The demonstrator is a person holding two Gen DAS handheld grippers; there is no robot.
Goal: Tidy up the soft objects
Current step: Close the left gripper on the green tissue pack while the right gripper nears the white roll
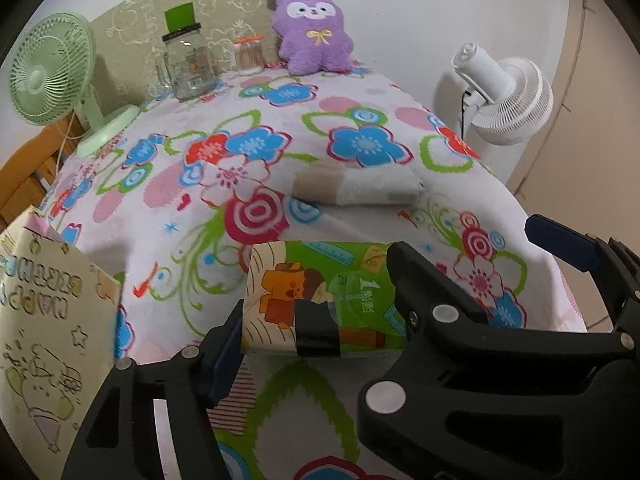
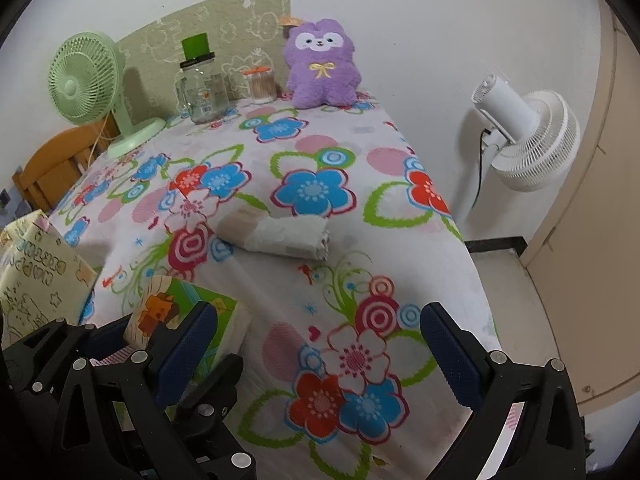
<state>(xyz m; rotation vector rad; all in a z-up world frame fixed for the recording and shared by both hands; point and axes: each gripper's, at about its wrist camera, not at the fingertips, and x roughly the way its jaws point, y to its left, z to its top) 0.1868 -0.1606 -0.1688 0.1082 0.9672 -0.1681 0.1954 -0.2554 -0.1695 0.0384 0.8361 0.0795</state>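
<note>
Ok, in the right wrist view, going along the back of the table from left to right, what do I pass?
Green desk fan → glass jar with the green lid → small container with the orange lid → purple plush toy → off the table, white standing fan.

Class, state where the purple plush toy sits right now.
The purple plush toy sits upright at the table's far edge against the wall, right of the small jar of sticks, seen top centre in both views.

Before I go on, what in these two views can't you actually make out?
- Tissue pack, left wrist view: its right end is hidden behind a finger of the right tongs.
- Yellow box: cut off by the frame edge.
- Folded towel, right wrist view: blurred, pattern unreadable.
- Glass jar: label too small.
</note>
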